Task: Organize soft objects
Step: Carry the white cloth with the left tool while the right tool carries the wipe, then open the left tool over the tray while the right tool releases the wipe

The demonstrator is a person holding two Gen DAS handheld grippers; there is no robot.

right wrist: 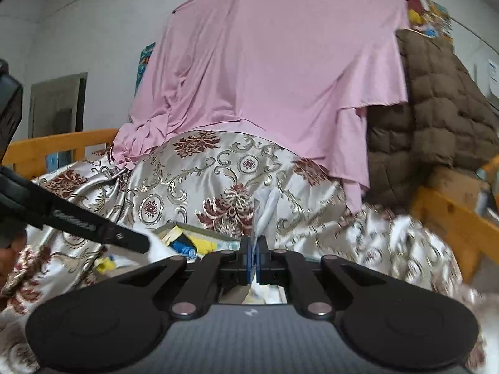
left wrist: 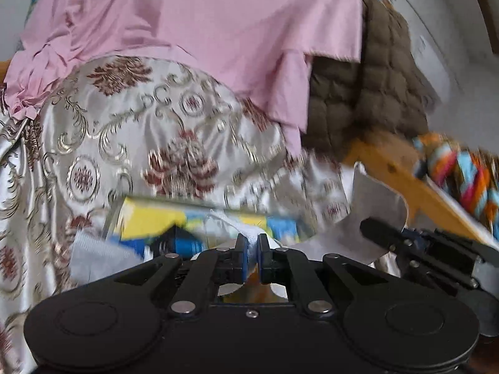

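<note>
Both claws are clenched on one pale white cloth point(left wrist: 371, 218): the left gripper point(left wrist: 253, 251) pinches a fold of it between its blue pads, while the right gripper point(right wrist: 254, 257) nips another edge that stands up in a peak just above its tips. Beneath the cloth lies a yellow-and-blue printed piece point(left wrist: 149, 218) on a silvery floral bedspread point(left wrist: 131, 131). Beyond, a pink sheet point(right wrist: 274, 71) hangs beside a brown quilted blanket point(right wrist: 436, 109), within an orange wooden bed frame point(right wrist: 452, 218).
</note>
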